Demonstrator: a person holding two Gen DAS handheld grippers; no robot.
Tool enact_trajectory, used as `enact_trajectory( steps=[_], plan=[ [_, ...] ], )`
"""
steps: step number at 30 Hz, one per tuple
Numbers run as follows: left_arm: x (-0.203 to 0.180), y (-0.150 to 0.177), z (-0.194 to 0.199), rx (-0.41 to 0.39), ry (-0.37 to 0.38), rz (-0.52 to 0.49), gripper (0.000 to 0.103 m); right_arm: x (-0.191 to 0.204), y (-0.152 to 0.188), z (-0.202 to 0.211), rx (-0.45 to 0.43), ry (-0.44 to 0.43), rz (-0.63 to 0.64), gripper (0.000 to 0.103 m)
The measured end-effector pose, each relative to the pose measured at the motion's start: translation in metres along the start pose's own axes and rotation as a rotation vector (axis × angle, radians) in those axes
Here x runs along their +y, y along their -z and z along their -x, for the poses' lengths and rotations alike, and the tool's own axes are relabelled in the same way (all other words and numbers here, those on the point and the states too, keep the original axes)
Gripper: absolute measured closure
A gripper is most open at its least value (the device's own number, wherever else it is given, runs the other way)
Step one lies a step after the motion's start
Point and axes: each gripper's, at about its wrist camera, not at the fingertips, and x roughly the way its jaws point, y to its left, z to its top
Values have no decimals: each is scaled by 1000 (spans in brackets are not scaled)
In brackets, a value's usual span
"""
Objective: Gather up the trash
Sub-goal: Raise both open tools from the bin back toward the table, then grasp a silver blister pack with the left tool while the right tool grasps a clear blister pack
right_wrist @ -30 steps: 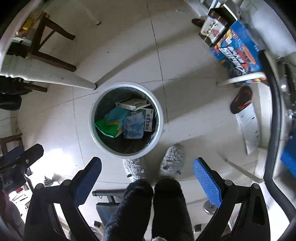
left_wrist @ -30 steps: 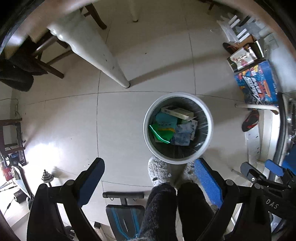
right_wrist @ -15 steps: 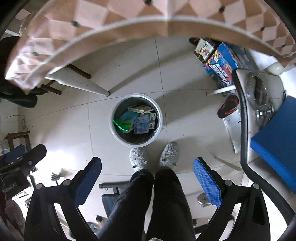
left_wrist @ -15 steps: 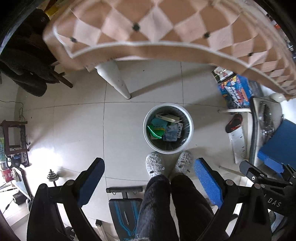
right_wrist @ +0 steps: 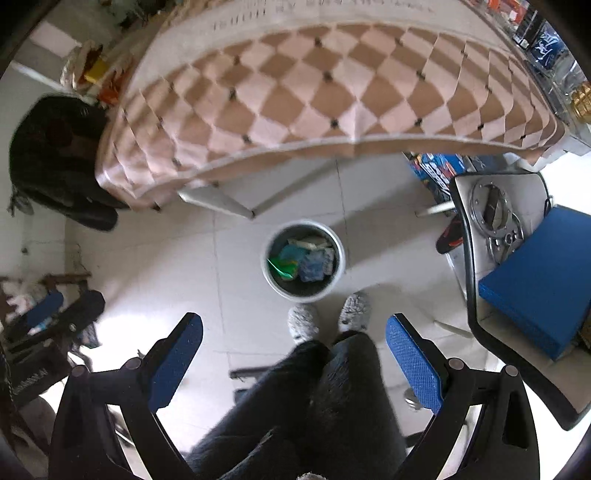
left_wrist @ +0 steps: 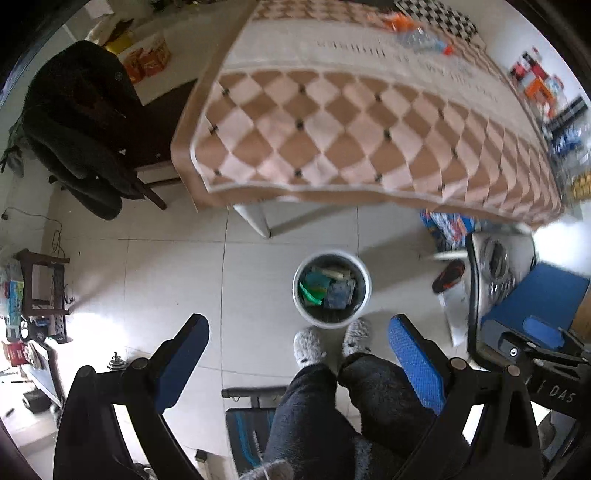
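A round grey trash bin (left_wrist: 364, 271) stands on the tiled floor far below, holding green, blue and white wrappers and a flat box; it also shows in the right wrist view (right_wrist: 338, 243). My left gripper (left_wrist: 299, 338) is open and empty, high above the bin. My right gripper (right_wrist: 294, 332) is open and empty at about the same height. On the table (left_wrist: 332, 122) with the checked cloth, an orange and blue wrapper pile (left_wrist: 417, 33) lies near the far edge.
The person's legs and grey slippers (left_wrist: 310, 347) stand just in front of the bin. A chair with a dark coat (left_wrist: 81, 122) is at the left. A blue-cushioned chair (right_wrist: 535, 269) and boxes (right_wrist: 436, 170) are at the right.
Both grippers have risen well above the bin. The bin looks much smaller, and the table with the checked cloth has come into view.
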Motion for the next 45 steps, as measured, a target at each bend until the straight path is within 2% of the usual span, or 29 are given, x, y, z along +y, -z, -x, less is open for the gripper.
enact_trajectory(
  steps=[3, 7, 10, 13, 18, 21, 22, 26, 30, 33, 36, 37, 38, 43, 45],
  plan=[
    [-7, -31, 11, -59, -29, 14, 4, -1, -36, 20, -45, -36, -40, 3],
    [-17, -83, 16, -135, -81, 42, 3, -14, -102, 39, -109, -45, -73, 3],
    [-26, -133, 6, -160, -89, 51, 0, -34, -163, 44, -126, -49, -96, 3],
    [-47, -197, -12, -166, -127, 47, 0, -58, -236, 41, -133, -29, -96, 3],
    [-87, -292, -49, -140, -186, 30, 0, -110, -376, 14, -113, 29, -112, 3],
    [-119, -349, -76, -110, -181, -4, 0, -140, -455, -13, -95, 67, -115, 3],
    [-133, -369, -87, -103, -179, -34, 0, -150, -486, -26, -82, 84, -111, 3],
    [-185, -432, -121, -99, -186, -217, 0, -167, -558, -69, -37, 116, -66, 3],
    [-222, -473, -158, -50, -173, -406, 0, -169, -598, -103, 13, 108, 2, 11],
    [-235, -494, -174, -30, -172, -478, 1, -161, -611, -116, 15, 143, 57, 16],
    [-242, -503, -179, 4, -130, -520, 1, -145, -615, -116, 0, 209, 119, 27],
    [-245, -504, -179, 10, -116, -536, 1, -144, -614, -113, -9, 207, 122, 39],
    [-249, -504, -178, 13, -104, -560, 1, -145, -614, -108, -17, 210, 120, 43],
    [-280, -501, -189, 49, -80, -714, 1, -176, -610, -85, -16, 157, -6, 43],
    [-288, -502, -194, 65, -72, -739, 1, -184, -611, -78, -14, 148, -38, 43]
  ],
)
